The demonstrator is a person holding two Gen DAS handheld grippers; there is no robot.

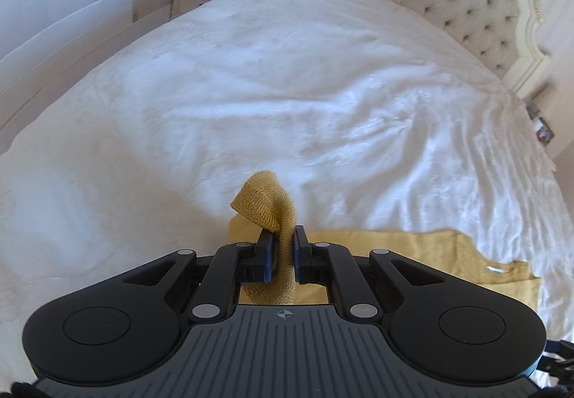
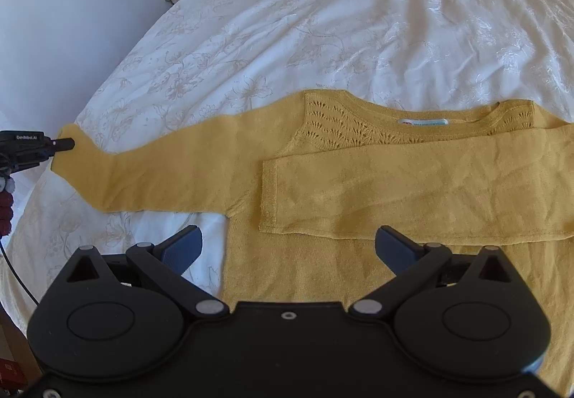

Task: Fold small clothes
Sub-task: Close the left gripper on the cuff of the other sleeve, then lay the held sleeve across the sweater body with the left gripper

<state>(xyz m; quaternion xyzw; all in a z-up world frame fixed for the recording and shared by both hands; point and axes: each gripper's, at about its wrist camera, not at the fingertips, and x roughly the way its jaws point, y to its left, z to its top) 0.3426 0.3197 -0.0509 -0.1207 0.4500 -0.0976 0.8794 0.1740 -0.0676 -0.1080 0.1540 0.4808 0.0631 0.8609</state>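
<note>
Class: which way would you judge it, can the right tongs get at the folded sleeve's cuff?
Probably yes. The right tongs hang open just before the cuff, which lies flat on the sweater with nothing between.

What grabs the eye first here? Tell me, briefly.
A mustard-yellow sweater lies flat on the white bedspread, one sleeve already folded across its chest. The left gripper has its jaws shut on the other sleeve's cuff; the right gripper hovers open above the body.

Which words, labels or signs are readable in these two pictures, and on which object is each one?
"CenRobot.AI": on the left gripper, small, reading uncertain.
Neck label of the yellow sweater: printed, too small to read.
Crosshair mark on the gripper body: a sign, no text.
</note>
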